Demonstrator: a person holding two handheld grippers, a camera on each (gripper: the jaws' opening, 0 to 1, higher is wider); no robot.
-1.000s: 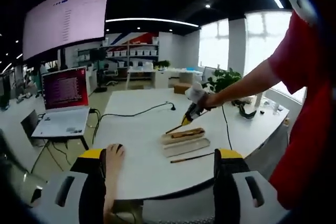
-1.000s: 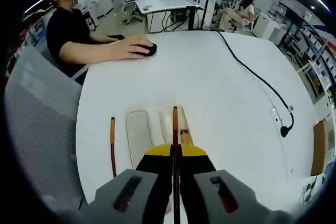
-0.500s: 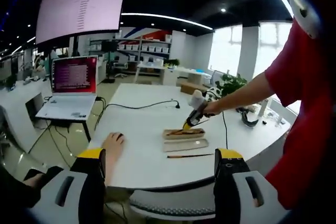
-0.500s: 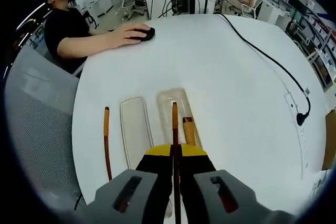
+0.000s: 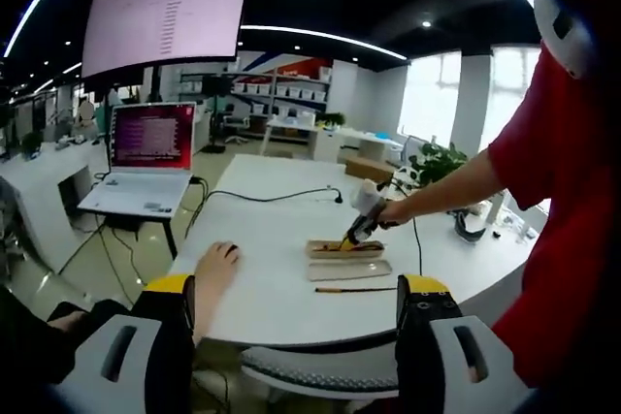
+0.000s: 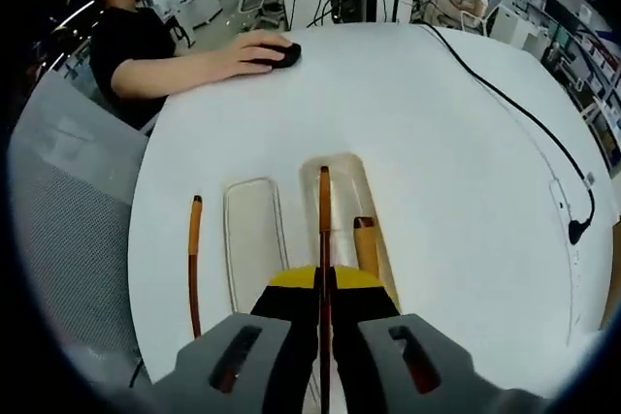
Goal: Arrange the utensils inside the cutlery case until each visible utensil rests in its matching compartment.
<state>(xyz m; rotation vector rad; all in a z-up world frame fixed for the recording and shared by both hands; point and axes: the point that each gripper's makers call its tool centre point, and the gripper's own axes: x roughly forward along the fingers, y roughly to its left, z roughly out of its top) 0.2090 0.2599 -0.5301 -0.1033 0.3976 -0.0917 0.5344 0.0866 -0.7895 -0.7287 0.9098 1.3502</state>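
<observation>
The case (image 6: 340, 203), a clear, rounded oblong tray, lies on the white worktop (image 6: 437, 143) with its lid (image 6: 252, 244) just beside it. One brown wooden utensil (image 6: 366, 244) already rests inside. The right tool (image 6: 324, 283) is clamped on a slim brown chopstick (image 6: 323, 220), its tip over the tray. This looks like the placing step: the next move calls for lowering the stick flat along the tray, then letting go. A second chopstick (image 6: 193, 259) lies on the worktop beyond the lid, not yet stowed. The left tool (image 5: 291, 302) is held well back from the worktop, jaws wide apart and empty.
</observation>
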